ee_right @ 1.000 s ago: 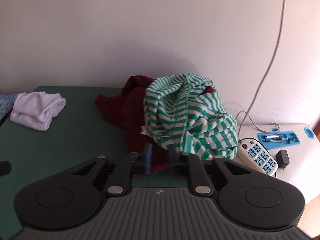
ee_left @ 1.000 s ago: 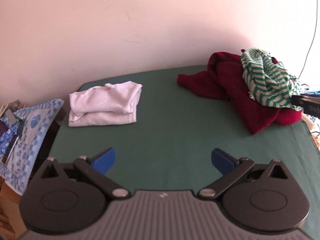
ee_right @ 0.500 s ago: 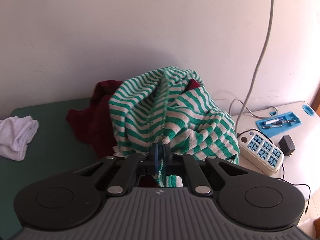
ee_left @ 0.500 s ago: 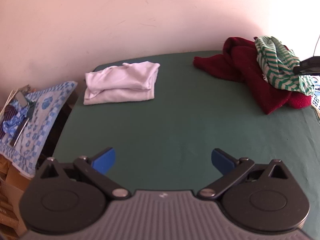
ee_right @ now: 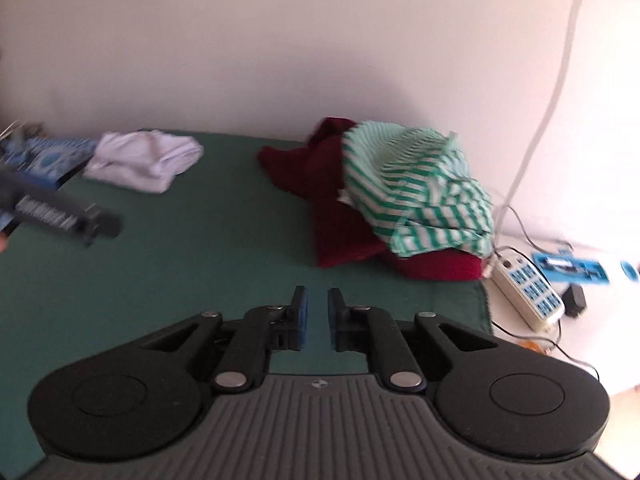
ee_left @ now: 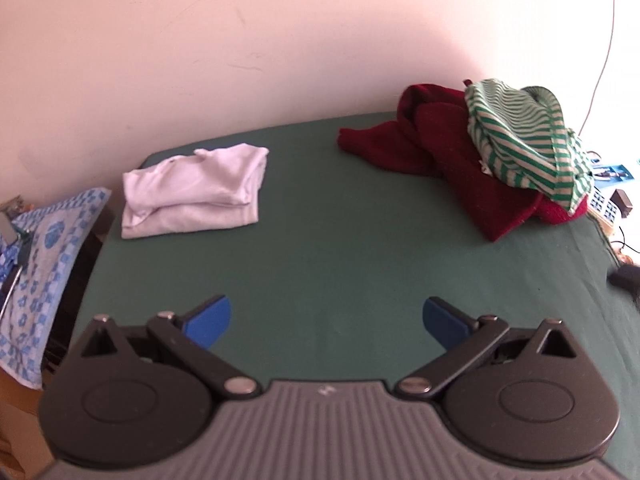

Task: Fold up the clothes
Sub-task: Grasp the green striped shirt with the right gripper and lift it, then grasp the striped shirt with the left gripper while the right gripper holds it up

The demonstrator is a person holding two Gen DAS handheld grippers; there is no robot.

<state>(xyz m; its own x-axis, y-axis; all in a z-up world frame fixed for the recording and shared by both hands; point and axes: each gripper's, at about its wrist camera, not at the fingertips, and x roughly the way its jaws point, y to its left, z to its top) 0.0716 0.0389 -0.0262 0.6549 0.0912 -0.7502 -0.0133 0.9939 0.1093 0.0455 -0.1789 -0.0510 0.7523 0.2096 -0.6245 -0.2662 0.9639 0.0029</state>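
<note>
We see a folded white cotton garment (ee_left: 192,190) lying far left on the green cloth-covered table (ee_left: 340,264), while a green-and-white striped shirt (ee_left: 528,148) lies crumpled on a rumpled dark red sweater (ee_left: 440,140) far right, both left to fold. Our left gripper (ee_left: 326,318) is spread wide and empty; our right gripper (ee_right: 318,316) shows a narrow gap, holding nothing. The right view is blurred, and the sweater's shape beneath the shirt is hidden.

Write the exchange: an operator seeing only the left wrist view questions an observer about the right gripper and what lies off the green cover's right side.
Operator: Is the right gripper holding anything?
Observer: No. The right gripper is empty, its jaws a narrow gap apart, short of the striped shirt.
Operator: What lies past the cover's right edge?
Observer: A white power strip with blue sockets lies on a white surface right beside the green cover.
</note>
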